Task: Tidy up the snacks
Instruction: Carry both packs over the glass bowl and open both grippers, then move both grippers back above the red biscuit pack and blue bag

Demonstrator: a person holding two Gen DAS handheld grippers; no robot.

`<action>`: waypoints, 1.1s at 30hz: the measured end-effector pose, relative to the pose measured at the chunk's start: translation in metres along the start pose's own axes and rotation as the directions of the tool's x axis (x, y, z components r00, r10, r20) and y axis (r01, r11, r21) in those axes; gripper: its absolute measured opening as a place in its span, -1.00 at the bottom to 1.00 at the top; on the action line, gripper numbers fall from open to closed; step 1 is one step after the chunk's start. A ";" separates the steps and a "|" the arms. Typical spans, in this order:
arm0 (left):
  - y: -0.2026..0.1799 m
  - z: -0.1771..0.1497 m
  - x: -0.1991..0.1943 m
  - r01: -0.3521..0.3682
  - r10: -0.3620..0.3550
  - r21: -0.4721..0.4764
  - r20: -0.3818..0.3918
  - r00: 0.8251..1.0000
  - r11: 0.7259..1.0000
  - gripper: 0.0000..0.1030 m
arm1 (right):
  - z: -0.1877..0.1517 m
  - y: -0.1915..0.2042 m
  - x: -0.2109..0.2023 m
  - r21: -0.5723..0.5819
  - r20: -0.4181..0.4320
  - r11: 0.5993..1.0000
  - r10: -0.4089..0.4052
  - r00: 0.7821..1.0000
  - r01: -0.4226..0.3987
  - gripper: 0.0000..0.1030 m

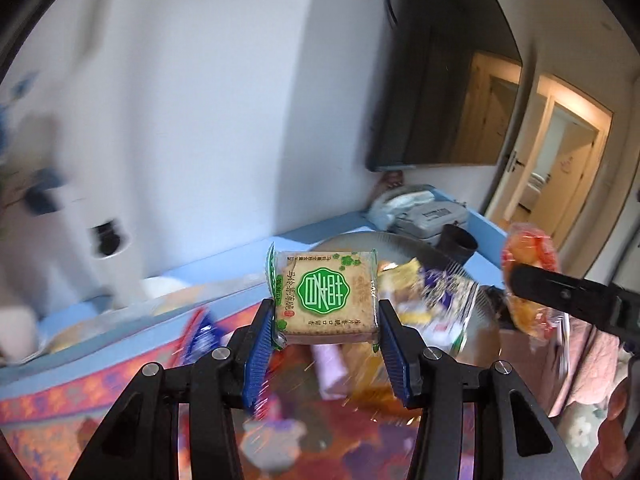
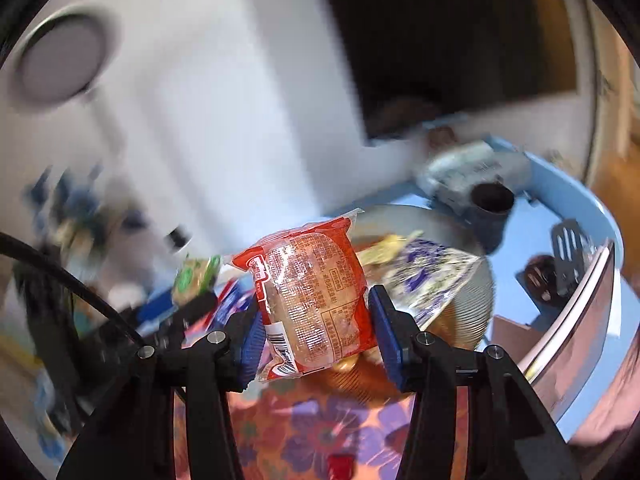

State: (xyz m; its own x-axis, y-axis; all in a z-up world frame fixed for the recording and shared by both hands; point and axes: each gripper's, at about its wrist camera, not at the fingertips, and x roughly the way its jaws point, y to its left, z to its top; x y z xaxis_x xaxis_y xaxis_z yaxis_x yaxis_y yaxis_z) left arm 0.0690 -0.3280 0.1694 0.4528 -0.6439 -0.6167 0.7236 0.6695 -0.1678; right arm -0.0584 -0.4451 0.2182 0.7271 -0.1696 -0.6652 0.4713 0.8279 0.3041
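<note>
My left gripper [image 1: 326,316] is shut on a square cracker pack with a green emblem [image 1: 326,294], held above the table. My right gripper [image 2: 316,316] is shut on a red-wrapped bread pack [image 2: 312,300], also held above the table. The right gripper and its red pack [image 1: 528,280] show at the right of the left wrist view. The left gripper's green pack [image 2: 194,280] shows blurred at the left of the right wrist view. A grey plate [image 2: 472,280] behind holds a purple-and-white snack bag [image 2: 428,276] and a yellow pack [image 2: 384,250].
The table has a blue top [image 1: 224,260] and a patterned orange-and-purple cloth [image 2: 320,432]. A dark cup [image 1: 458,244] and a grey box [image 1: 432,216] stand at the back. A dark screen [image 1: 432,80] hangs on the white wall. More snack packs [image 1: 332,364] lie blurred below the left gripper.
</note>
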 end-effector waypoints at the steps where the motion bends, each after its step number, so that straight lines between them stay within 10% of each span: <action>1: -0.005 0.005 0.009 0.004 -0.004 0.002 -0.008 1.000 1.000 -0.07 | 0.012 -0.011 0.010 0.040 -0.041 0.999 -0.005 0.999 0.007 -0.07; 6: -0.025 0.036 0.046 0.034 -0.033 0.007 -0.007 0.999 0.999 0.01 | 0.058 -0.053 0.056 0.153 -0.123 0.986 -0.044 0.991 0.063 -0.02; 8: -0.025 0.044 0.053 0.070 -0.070 -0.006 -0.009 0.997 0.997 0.34 | 0.070 -0.062 0.070 0.170 -0.144 0.985 -0.002 0.990 0.027 0.00; 15: 0.009 0.023 0.001 0.030 -0.028 -0.040 0.039 0.999 0.999 0.42 | 0.066 -0.063 0.046 0.158 -0.120 0.987 0.031 0.992 -0.012 0.16; 26: 0.109 -0.077 -0.111 -0.192 0.196 -0.139 0.015 0.980 0.971 0.43 | -0.048 0.059 0.009 -0.035 -0.231 0.949 0.298 0.926 -0.314 0.23; 33: 0.151 -0.123 -0.092 -0.272 0.266 -0.253 -0.057 0.962 0.928 0.43 | -0.137 0.087 0.049 -0.098 -0.247 0.947 0.276 0.929 -0.307 0.23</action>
State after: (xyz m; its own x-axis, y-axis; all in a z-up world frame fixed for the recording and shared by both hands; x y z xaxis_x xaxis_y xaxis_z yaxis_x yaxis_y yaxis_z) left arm 0.0727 -0.1224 0.1064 0.5988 -0.4202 -0.6819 0.4166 0.8905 -0.1829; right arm -0.0499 -0.3083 0.1186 0.6823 0.2032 -0.7023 0.1738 0.8880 0.4258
